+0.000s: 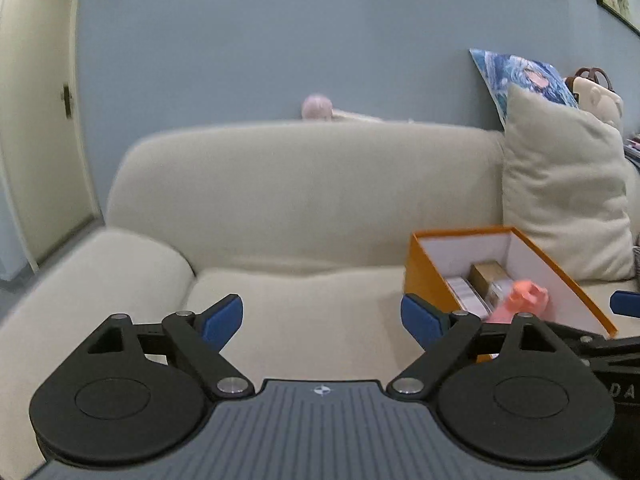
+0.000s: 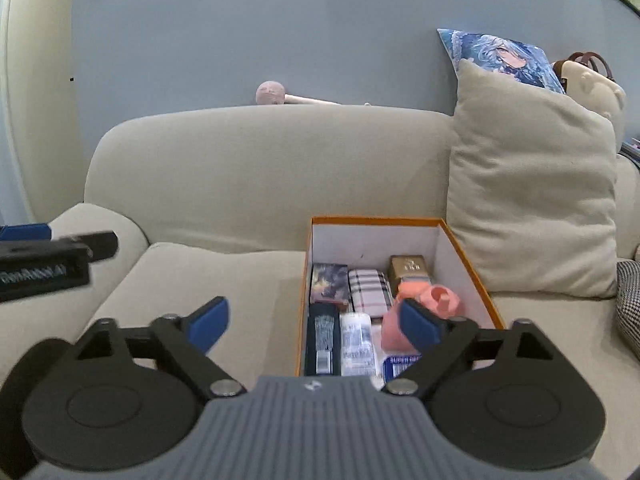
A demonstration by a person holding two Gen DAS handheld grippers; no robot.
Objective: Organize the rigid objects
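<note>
An orange box (image 2: 468, 254) with a white inside sits on the beige sofa seat (image 2: 224, 280). It holds several small rigid things: a gold box (image 2: 407, 267), a plaid case (image 2: 369, 290), a dark printed box (image 2: 329, 282), a dark tube (image 2: 323, 338), a white tube (image 2: 357, 340) and a pink figure (image 2: 424, 300). My right gripper (image 2: 316, 320) is open and empty over the box's near left edge. My left gripper (image 1: 322, 314) is open and empty over the seat, left of the box (image 1: 424, 276).
A beige cushion (image 2: 532, 200) leans against the sofa back right of the box, with a blue printed pillow (image 2: 500, 54) behind it. A pink round thing (image 2: 271, 93) lies on top of the backrest. A checked fabric (image 2: 630, 312) lies at far right.
</note>
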